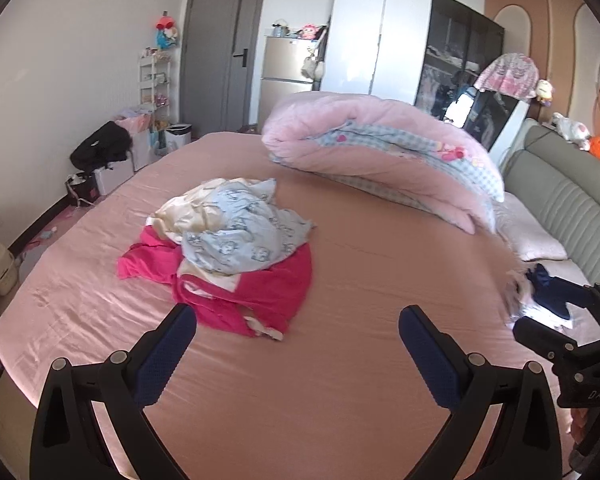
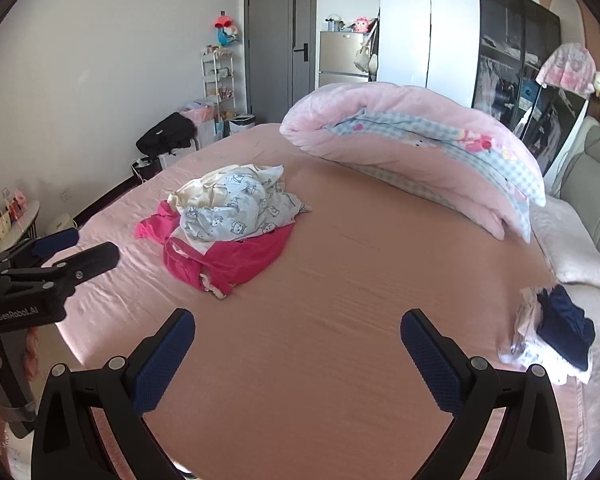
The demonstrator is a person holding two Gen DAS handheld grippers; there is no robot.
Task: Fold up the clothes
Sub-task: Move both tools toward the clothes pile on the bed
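Above bed: both grippers' fingers spread, empty; clothes pile ahead.

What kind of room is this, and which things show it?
Most likely a home bedroom: a wide bed with a pink sheet, a rolled quilt lying on it, and a tall wardrobe against the far wall.

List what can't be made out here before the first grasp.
- Pile of clothes: garment count and types; the printed blue piece covers the others in both views.
- Dark navy stack: contents; motion-blurred beside it, partly behind the right gripper in the left view.
- Left gripper, right gripper: open, nothing held.
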